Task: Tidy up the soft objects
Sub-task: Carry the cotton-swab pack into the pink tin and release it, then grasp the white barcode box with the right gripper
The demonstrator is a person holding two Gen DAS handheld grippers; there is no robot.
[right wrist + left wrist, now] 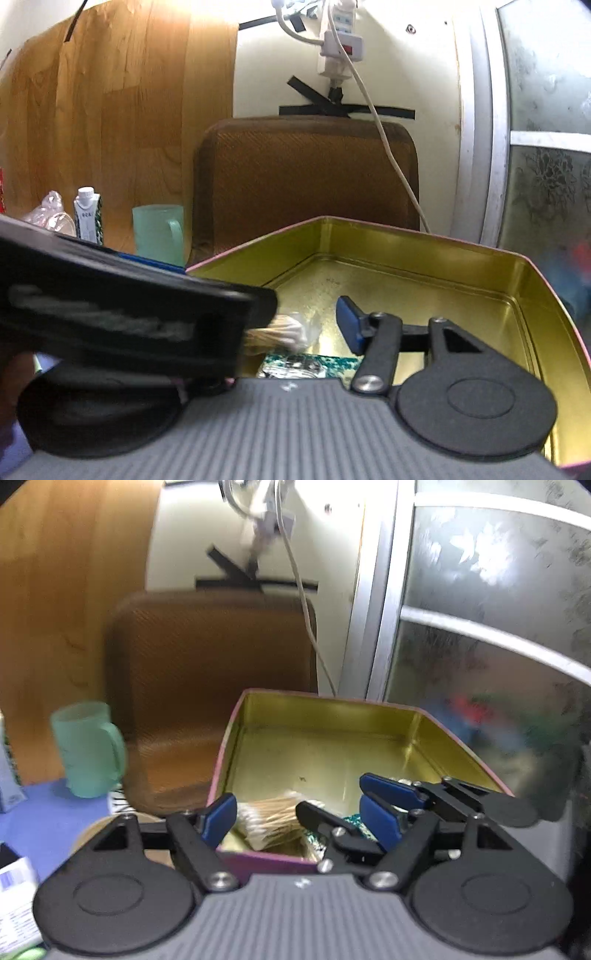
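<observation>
Both grippers — left (299,816), right (295,325) — gape unladen over the tin (332,709), cotton swabs (269,812) seemingly inside.

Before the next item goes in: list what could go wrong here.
1. Both tongs crowd the tin's near corner; the left tongs and right tongs could collide.
2. Open jaws straddle the tin's near wall and might snag it.
3. The cotton swab bundle lies loose and could get dragged out.

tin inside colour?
Gold; the tin has a pink outer rim. Clearest in the right wrist view.
</observation>
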